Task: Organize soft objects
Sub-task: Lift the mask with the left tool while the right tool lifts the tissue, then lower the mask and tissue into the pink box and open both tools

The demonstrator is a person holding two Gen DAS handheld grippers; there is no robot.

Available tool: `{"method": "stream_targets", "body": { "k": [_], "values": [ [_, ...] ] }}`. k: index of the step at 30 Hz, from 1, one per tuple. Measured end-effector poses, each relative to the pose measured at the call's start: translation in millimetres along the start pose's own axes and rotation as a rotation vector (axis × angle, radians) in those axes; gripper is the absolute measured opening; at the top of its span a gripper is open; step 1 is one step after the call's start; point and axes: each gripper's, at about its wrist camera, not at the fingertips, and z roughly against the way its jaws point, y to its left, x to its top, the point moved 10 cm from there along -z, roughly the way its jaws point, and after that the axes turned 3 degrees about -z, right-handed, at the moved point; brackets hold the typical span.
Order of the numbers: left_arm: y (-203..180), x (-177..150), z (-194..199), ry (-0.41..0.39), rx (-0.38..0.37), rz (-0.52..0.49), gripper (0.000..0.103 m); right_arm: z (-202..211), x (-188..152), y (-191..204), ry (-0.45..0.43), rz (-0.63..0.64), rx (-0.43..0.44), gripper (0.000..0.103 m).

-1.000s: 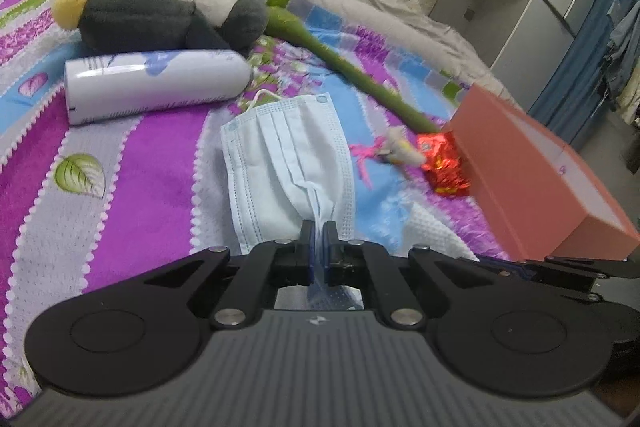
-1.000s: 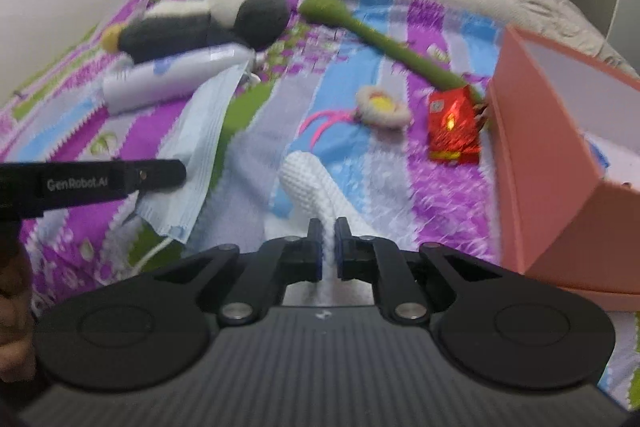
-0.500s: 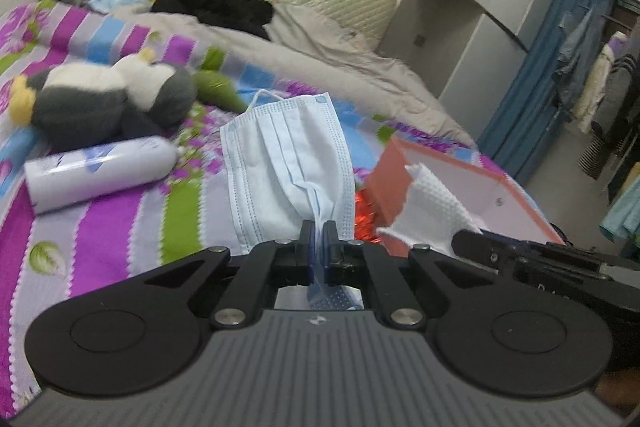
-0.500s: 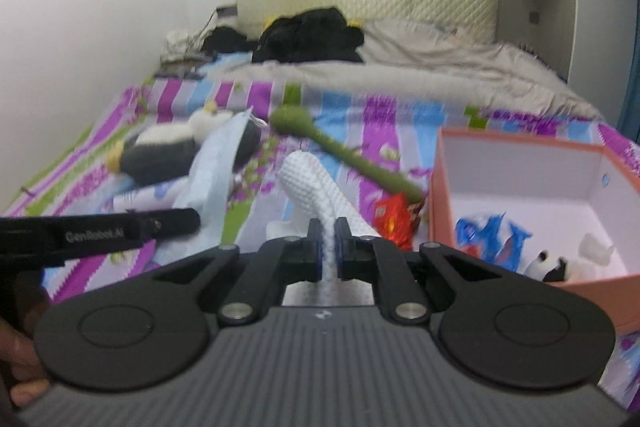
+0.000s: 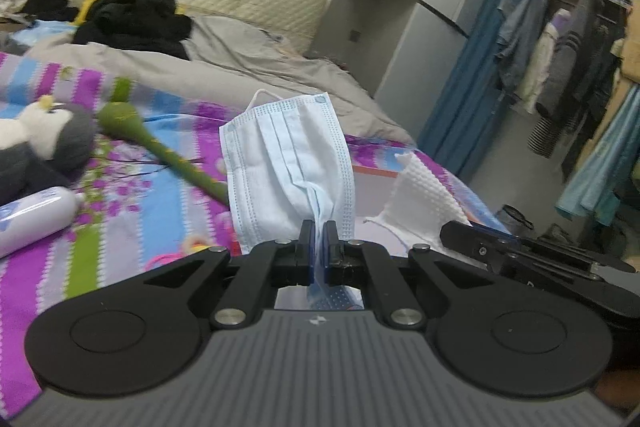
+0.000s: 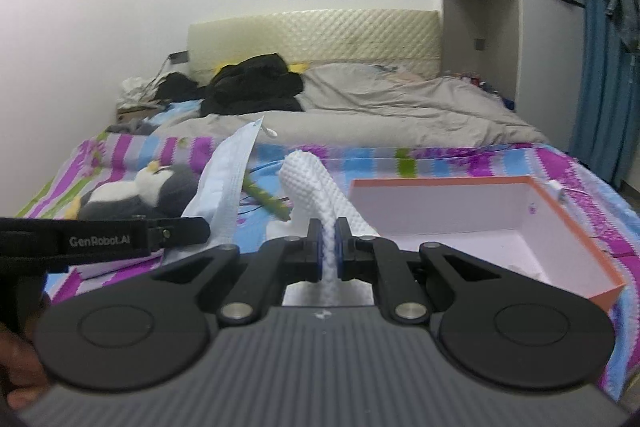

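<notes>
My left gripper (image 5: 319,231) is shut on a light blue face mask (image 5: 286,163) and holds it up in the air above the bed. My right gripper (image 6: 328,229) is shut on a white textured cloth (image 6: 316,183), also held up. The cloth shows in the left wrist view (image 5: 424,193), the mask in the right wrist view (image 6: 226,187). An open salmon-pink box (image 6: 568,215) with a white inside sits on the bed, in front of and to the right of my right gripper.
A grey and white plush penguin (image 6: 132,193), a green stem-shaped plush (image 5: 160,151) and a white bottle (image 5: 32,219) lie on the striped bedspread (image 5: 132,203). Black clothes (image 6: 252,83) and a grey duvet (image 6: 400,103) lie by the headboard. Cabinets and hanging clothes (image 5: 560,51) stand right.
Both grippers have risen from the bed surface, each lifting its item. The views now look across the bed, and the box shows its open inside.
</notes>
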Motion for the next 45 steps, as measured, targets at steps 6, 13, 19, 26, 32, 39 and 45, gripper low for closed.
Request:
{"method": "stream_targets", "body": {
  "k": [6,13,19,26,32,39,45],
  "values": [
    [-45,6,-38,0.050,-0.109,-0.004,0.005,-4,7,-46,0.012,-0.013,-0.075,0.010],
    [-87,11,-98,0.122,-0.170,-0.061,0.005,-32,8,-99,0.106,-0.093,-0.119,0.010],
    [-107,18,-165,0.238,-0.170,-0.174,0.005,-56,6,-121,0.220,-0.152,-0.112,0.010],
    [-102,27,-222,0.359,-0.126,-0.218,0.005,-91,-7,-144,0.372,-0.224,-0.123,0.010],
    [-102,34,-266,0.475,-0.093,-0.214,0.005,-115,-13,-162,0.478,-0.301,-0.122,0.010],
    [-105,38,-287,0.595,-0.098,-0.176,0.005,-124,-19,-181,0.536,-0.337,-0.169,0.012],
    [-110,32,-286,0.669,-0.090,-0.197,0.064,-122,-26,-188,0.548,-0.360,-0.186,0.045]
  ]
}}
